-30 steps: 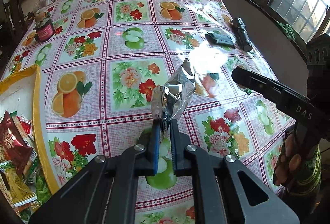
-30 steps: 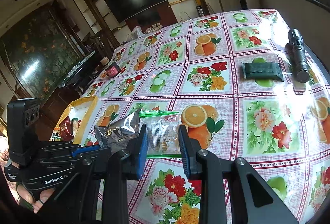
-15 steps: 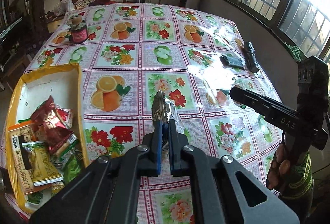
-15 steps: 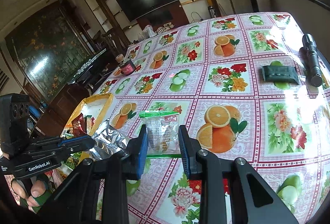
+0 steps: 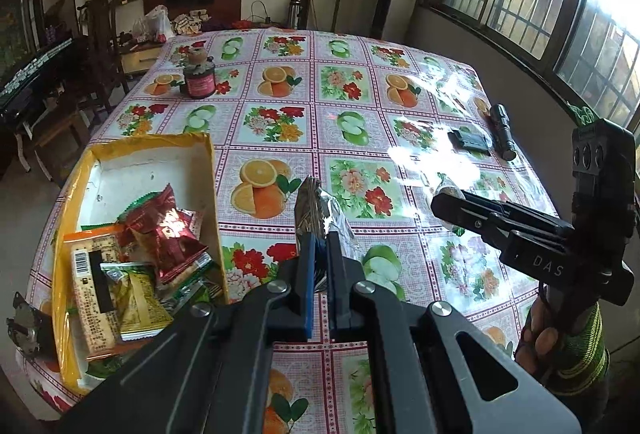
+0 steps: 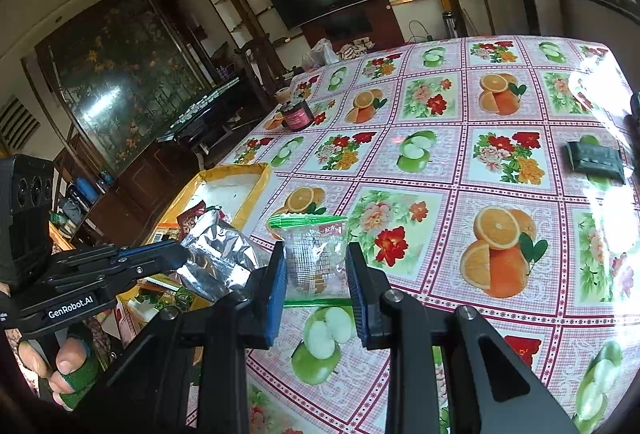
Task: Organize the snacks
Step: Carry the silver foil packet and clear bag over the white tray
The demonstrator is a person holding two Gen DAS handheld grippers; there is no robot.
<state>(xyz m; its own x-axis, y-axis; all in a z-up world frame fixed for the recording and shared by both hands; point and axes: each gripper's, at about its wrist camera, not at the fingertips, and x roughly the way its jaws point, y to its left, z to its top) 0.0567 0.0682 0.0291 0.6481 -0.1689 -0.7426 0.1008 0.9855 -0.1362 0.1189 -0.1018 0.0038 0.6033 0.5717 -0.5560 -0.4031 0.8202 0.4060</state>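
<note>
My left gripper [image 5: 320, 237] is shut on a crinkled silver foil snack packet [image 5: 314, 210], held up above the tablecloth just right of the yellow-rimmed box [image 5: 152, 162]. Several snack packets [image 5: 160, 234] lie in that box. My right gripper [image 6: 316, 262] is shut on a clear snack packet with green edges [image 6: 316, 246], also lifted off the table. In the right wrist view the left gripper [image 6: 180, 254] with its silver packet [image 6: 220, 254] hangs to the left, next to the box [image 6: 240, 186]. The right gripper [image 5: 444, 206] shows at the right of the left wrist view.
A dark red jar [image 5: 199, 82] stands at the table's far left. A black pouch [image 5: 468, 140] and a black flashlight [image 5: 503, 132] lie near the right edge by the window wall. Chairs and a cabinet stand beyond the far-left corner. The fruit-and-flower tablecloth [image 6: 440, 154] covers the table.
Both grippers have risen and moved left toward the box, each carrying its packet. The box, only partly seen before, now lies fully in the left wrist view.
</note>
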